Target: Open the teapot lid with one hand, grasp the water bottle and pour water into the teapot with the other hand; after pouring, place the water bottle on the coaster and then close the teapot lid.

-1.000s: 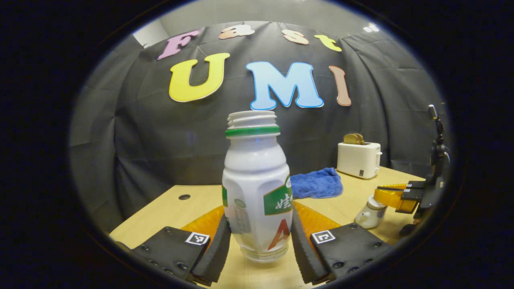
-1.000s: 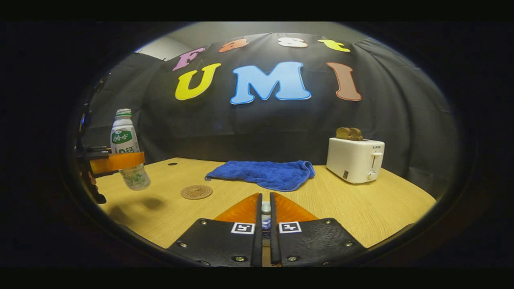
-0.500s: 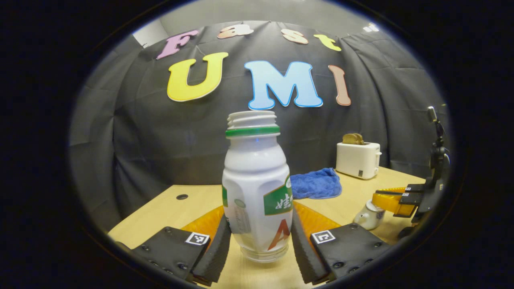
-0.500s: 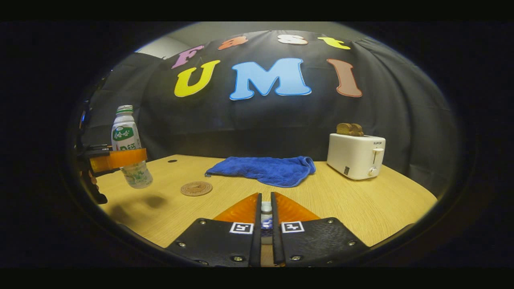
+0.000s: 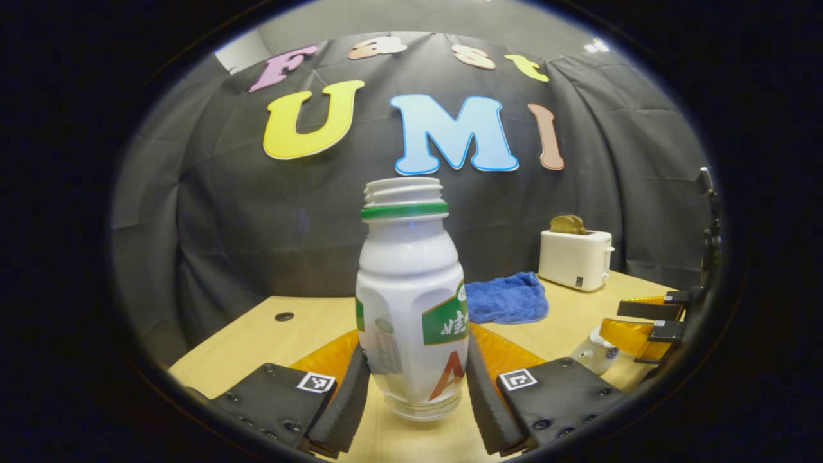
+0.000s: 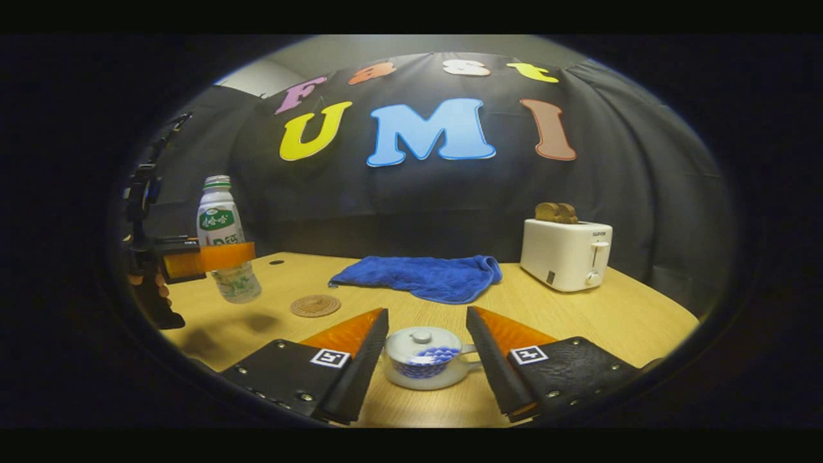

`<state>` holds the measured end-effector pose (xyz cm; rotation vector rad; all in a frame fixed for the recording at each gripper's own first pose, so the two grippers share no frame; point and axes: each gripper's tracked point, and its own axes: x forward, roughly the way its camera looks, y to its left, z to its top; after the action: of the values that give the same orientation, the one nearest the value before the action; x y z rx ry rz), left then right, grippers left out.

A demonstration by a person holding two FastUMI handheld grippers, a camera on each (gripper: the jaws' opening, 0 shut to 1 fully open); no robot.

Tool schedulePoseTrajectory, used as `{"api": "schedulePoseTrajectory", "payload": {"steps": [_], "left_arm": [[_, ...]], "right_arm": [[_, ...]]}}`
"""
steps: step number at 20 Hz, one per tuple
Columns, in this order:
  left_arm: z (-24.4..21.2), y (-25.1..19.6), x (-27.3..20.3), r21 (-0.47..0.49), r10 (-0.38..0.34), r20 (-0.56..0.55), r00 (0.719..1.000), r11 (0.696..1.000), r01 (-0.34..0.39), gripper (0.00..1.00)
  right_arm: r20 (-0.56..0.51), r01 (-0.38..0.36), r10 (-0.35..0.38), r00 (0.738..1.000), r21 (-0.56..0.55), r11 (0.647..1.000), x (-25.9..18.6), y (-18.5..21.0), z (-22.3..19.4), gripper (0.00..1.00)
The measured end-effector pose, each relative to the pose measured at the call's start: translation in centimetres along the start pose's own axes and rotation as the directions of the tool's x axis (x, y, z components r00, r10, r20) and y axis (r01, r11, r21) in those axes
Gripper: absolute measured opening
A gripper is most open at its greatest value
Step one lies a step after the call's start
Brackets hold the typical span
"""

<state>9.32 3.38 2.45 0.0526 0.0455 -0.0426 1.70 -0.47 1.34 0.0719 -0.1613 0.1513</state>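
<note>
The right gripper (image 6: 427,350) now stands with its jaws spread wide, where half a second ago they were pressed together on the lid knob. Between the parted fingers the teapot (image 6: 425,365) sits on the wooden table (image 6: 617,321), its lid (image 6: 421,342) on top and its handle pointing toward the right finger; neither finger touches it.

The left gripper (image 5: 416,386) remains clenched on the water bottle (image 5: 410,302), both fingers pressing the bottle's lower body. The bottle stays upright, capless, its base lifted clear of the table. In the right gripper view the same bottle (image 6: 226,247) hangs in the air well to the left of the teapot, a little nearer to it than before, with its shadow on the table below and a hand (image 6: 151,289) on the grip.

The coaster (image 6: 315,305) lies flat on the table, left of the teapot and behind it, between the teapot and the held bottle. Behind the teapot lies a blue cloth (image 6: 421,276); to the teapot's right and farther back stands a white toaster (image 6: 566,254) with toast in its slots.

In the left gripper view the teapot (image 5: 595,350) sits low at the right, with the right gripper's parted fingers (image 5: 633,331) above it.
</note>
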Motion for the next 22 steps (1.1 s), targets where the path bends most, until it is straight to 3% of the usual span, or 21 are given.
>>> {"api": "schedulePoseTrajectory", "payload": {"steps": [9, 15, 22], "left_arm": [[-1.1, -1.2, 6.4, -0.087, -0.079, -0.047, 0.996, 0.993, 0.075, 0.77], [-3.6, -1.2, 10.1, -0.112, -0.072, -0.097, 0.993, 0.992, 0.061, 0.78], [-4.8, -1.1, 12.1, -0.064, -0.040, -0.104, 0.994, 0.997, 0.033, 0.78]], "right_arm": [[0.060, 0.040, -0.041, 0.997, 0.013, 0.999, -1.1, -1.5, 1.6, 0.76], [0.077, 0.052, -0.054, 0.996, 0.033, 0.998, -1.6, -2.1, 2.1, 0.76], [0.081, 0.055, -0.059, 0.995, 0.044, 0.998, -1.7, -2.4, 2.3, 0.76]]}}
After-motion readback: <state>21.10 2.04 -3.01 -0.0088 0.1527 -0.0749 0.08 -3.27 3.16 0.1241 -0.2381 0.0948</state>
